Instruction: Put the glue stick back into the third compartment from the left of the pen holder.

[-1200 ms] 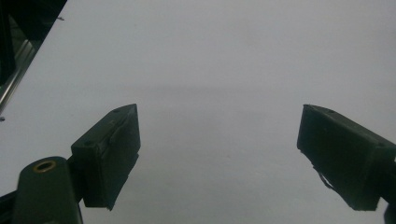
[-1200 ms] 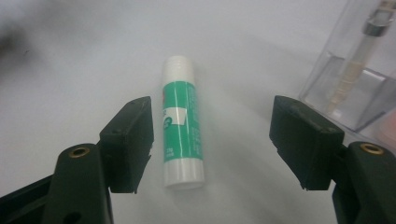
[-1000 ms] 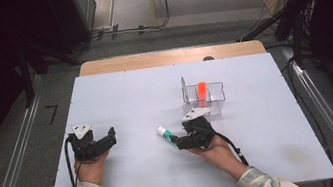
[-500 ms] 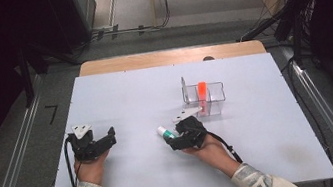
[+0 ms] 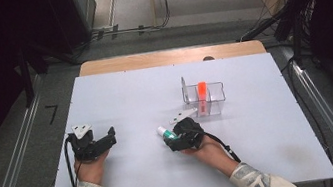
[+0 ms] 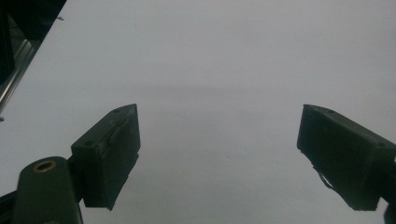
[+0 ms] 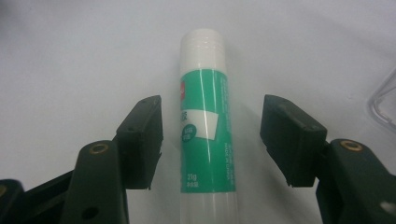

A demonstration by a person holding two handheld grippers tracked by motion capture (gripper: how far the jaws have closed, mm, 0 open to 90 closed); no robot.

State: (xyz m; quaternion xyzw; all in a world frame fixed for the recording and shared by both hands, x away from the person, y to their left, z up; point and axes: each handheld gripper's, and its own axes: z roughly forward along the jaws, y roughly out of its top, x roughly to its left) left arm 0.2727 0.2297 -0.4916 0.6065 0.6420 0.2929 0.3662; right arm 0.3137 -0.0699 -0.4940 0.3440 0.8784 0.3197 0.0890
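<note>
A green and white glue stick (image 7: 205, 126) lies flat on the white table (image 5: 125, 100), its white cap pointing away from the hand. My right gripper (image 7: 212, 109) straddles it, one jaw on each side, with a gap between each pad and the tube. These jaws have just been closing and stand open around the stick. From above, the glue stick (image 5: 164, 131) pokes out to the upper left of my right gripper (image 5: 172, 136). My left gripper (image 5: 108, 138) rests at the table's left, open, with bare table between its jaws (image 6: 219, 116).
A clear plastic container (image 5: 219, 86) stands just behind and right of the right hand, with an upright orange object (image 5: 201, 91) inside. Its corner (image 7: 385, 100) shows at the right edge of the right gripper view. Dark floor and metal rails flank the table.
My right gripper has slid left along the table so that its jaws now flank the glue stick. The left gripper and the glue stick have not moved.
</note>
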